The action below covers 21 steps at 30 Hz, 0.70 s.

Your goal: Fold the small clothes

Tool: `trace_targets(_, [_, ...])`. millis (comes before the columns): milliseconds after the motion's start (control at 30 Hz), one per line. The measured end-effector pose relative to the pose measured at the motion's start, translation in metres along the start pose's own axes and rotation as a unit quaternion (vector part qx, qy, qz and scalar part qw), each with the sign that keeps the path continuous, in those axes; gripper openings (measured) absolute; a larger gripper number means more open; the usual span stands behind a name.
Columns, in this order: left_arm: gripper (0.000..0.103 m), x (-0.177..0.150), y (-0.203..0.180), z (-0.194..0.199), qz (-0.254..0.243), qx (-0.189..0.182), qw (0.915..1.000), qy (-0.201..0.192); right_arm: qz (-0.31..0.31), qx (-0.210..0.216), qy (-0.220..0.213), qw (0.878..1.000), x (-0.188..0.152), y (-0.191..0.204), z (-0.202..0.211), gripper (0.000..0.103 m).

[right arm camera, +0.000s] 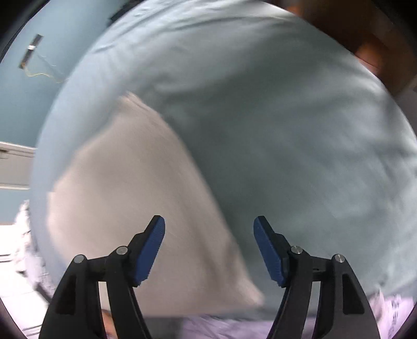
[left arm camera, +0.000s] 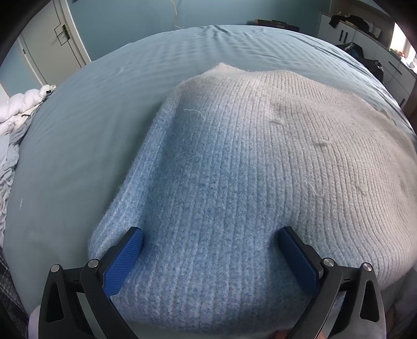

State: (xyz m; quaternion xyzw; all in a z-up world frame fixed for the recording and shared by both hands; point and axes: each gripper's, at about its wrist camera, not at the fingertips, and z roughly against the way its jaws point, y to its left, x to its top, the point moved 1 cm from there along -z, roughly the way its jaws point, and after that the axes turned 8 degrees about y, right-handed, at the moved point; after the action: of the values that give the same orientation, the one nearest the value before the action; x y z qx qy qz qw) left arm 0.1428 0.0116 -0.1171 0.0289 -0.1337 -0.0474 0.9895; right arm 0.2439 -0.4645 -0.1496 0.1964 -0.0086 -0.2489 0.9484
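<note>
Hovering over the knit sweater [left arm camera: 234, 161] spread on the bed [left arm camera: 91, 117], your left gripper [left arm camera: 211, 250] stands apart and holds nothing. Your right gripper [right arm camera: 209, 234], also apart and empty, sits over the sweater's edge in a blurred view; you could pinch the bed sheet too.

Home bedroom: wide bed under a smooth pale-blue fitted sheet [left arm camera: 109, 109], rumpled white quilted duvet [left arm camera: 18, 107] bunched at its edge, white panelled wardrobe door [left arm camera: 49, 44], white drawer unit [left arm camera: 365, 39] strewn with dark clothes, teal-painted wall [left arm camera: 130, 15].
</note>
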Motion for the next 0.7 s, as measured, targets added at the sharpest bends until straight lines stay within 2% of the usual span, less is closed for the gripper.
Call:
trace_targets(33, [0.103, 0.0, 0.0, 0.0, 0.0, 0.0, 1.0, 0.0, 0.019, 0.001, 0.002, 1.0, 0.008, 0.016, -0.007, 0.067])
trace_targets(100, [0.103, 0.001, 0.0, 0.0, 0.0, -0.001, 1.0, -0.001, 0.051, -0.03, -0.014, 0.998, 0.039, 0.044, -0.02, 0.067])
trace_targets(133, [0.103, 0.001, 0.0, 0.0, 0.0, -0.002, 1.0, -0.001, 0.058, -0.038, -0.017, 0.997, 0.036, 0.061, -0.03, 0.067])
trace_targets(200, [0.103, 0.001, 0.0, 0.0, -0.002, -0.002, 1.0, 0.0, 0.067, -0.058, -0.014, 0.996, 0.057, 0.084, -0.047, 0.067])
trace_targets(300, [0.103, 0.001, 0.002, -0.002, -0.002, -0.006, 1.0, -0.001, 0.09, -0.138, -0.04, 0.985, 0.083, 0.096, -0.058, 0.065])
trace_targets(333, [0.103, 0.001, 0.003, -0.002, -0.003, -0.006, 1.0, -0.002, 0.094, -0.153, -0.044, 0.983, 0.089, 0.097, -0.063, 0.065])
trace_targets(367, [0.103, 0.001, 0.003, -0.002, -0.003, -0.007, 1.0, -0.003, 0.095, -0.143, -0.032, 0.985, 0.095, 0.096, -0.073, 0.065])
trace_targets(433, [0.103, 0.001, 0.004, -0.003, -0.004, -0.008, 1.0, -0.003, 0.094, -0.127, -0.012, 0.987, 0.098, 0.095, -0.085, 0.054])
trace_targets(467, [0.103, 0.001, 0.004, -0.003, -0.004, -0.008, 1.0, -0.002, 0.106, -0.127, -0.025, 0.986, 0.095, 0.099, -0.083, 0.038])
trace_targets(500, [0.103, 0.002, 0.004, -0.004, -0.004, -0.009, 1.0, -0.001, 0.126, -0.121, -0.027, 0.984, 0.092, 0.105, -0.083, 0.006])
trace_targets(567, [0.103, 0.004, 0.005, -0.005, -0.006, -0.012, 0.9999, 0.002, 0.156, -0.183, -0.056, 0.969, 0.081, 0.119, -0.078, 0.005])
trace_targets(633, [0.103, 0.007, 0.006, -0.006, -0.008, -0.015, 0.9998, 0.006, 0.178, -0.237, -0.112, 0.949, 0.068, 0.134, -0.065, 0.005])
trace_targets(700, [0.103, 0.01, 0.007, -0.008, -0.007, -0.02, 0.9997, 0.01, 0.186, -0.238, -0.176, 0.937, 0.057, 0.143, -0.046, 0.005])
